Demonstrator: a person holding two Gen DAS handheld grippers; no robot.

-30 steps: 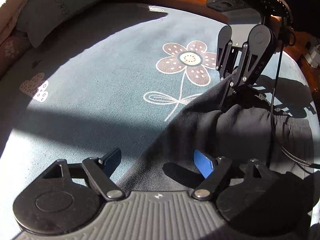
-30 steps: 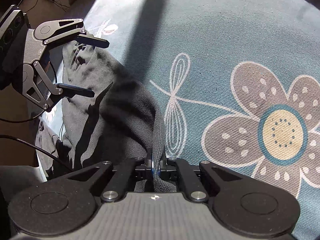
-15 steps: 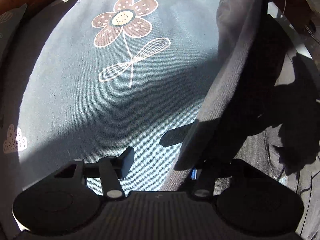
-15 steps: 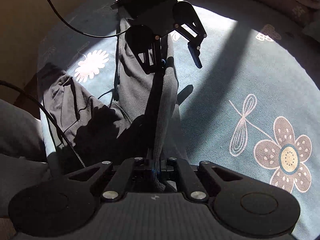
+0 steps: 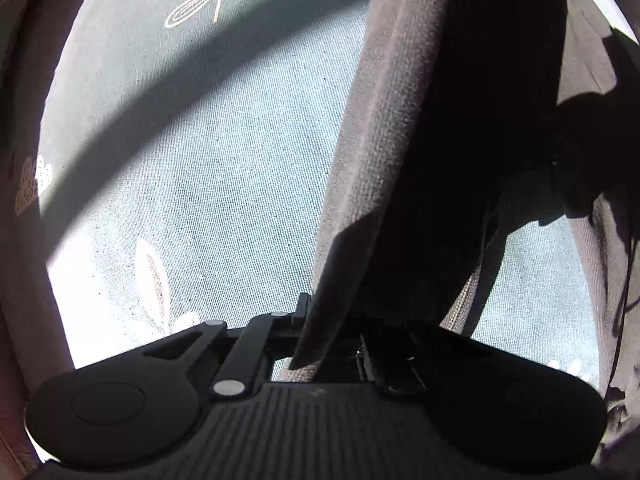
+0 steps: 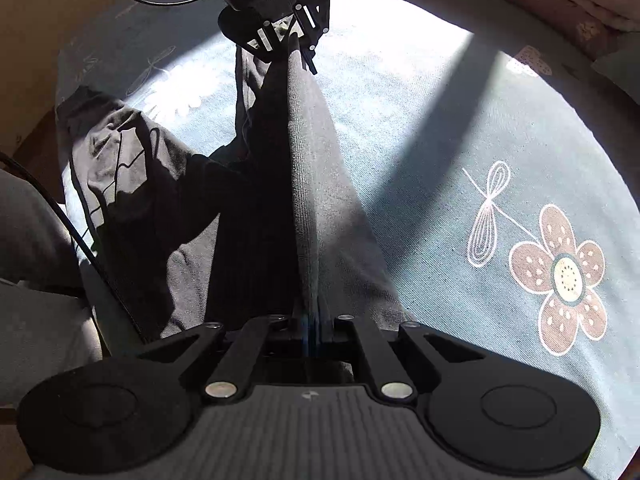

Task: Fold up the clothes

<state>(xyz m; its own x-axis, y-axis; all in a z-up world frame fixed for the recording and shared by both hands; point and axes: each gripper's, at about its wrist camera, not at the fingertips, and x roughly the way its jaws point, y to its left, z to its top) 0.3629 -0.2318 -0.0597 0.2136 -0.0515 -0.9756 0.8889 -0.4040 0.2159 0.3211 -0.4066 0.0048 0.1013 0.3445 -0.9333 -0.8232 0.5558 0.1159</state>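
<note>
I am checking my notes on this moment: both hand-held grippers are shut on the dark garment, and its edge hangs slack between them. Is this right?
Not quite. The edge is not slack: the right wrist view shows the dark garment stretched taut in a straight line from the right hand-held gripper to the left hand-held gripper. Both are indeed shut on it, above the flowered bed cover.

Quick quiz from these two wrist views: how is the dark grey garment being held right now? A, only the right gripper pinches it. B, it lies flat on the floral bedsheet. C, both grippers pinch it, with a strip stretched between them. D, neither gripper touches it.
C: the right gripper and the left gripper each have jaws shut on the dark grey garment, whose edge runs taut between them above the blue floral bedsheet.
</note>
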